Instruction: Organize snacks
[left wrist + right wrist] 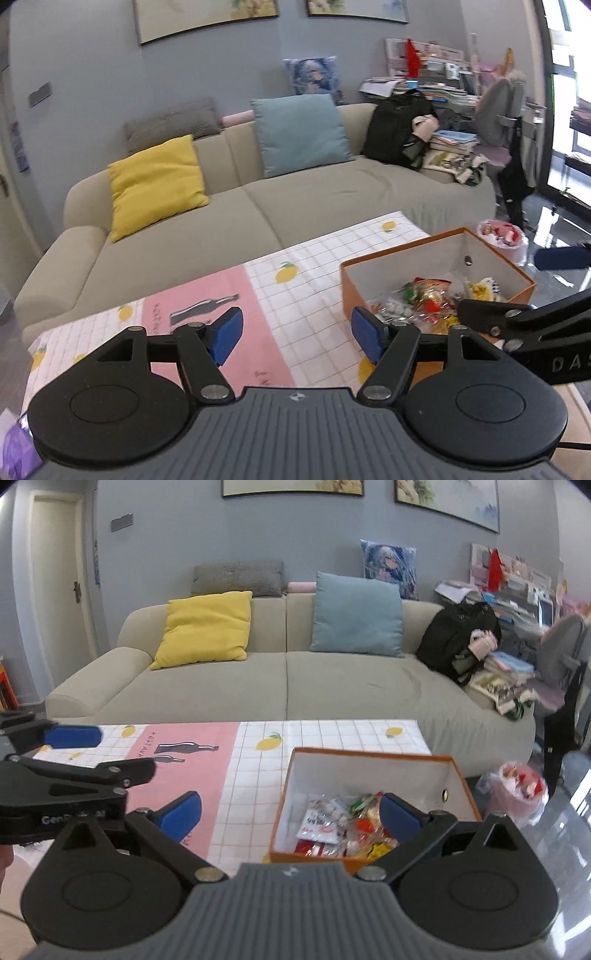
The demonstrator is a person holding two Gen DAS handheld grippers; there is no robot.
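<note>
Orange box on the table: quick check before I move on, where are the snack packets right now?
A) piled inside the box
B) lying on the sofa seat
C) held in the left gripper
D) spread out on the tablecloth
A: the snack packets lie heaped inside the open orange box, while the left gripper and right gripper both stand open and hold nothing.

snacks point(343, 823): mixed crinkly packets, white, red, yellow, green, heaped loosely in my box | box point(461, 786): orange outside, white inside, open-topped, upright, a round hole in one wall | place: near the table's point(258, 775) right edge, on its checked lemon-print cloth
</note>
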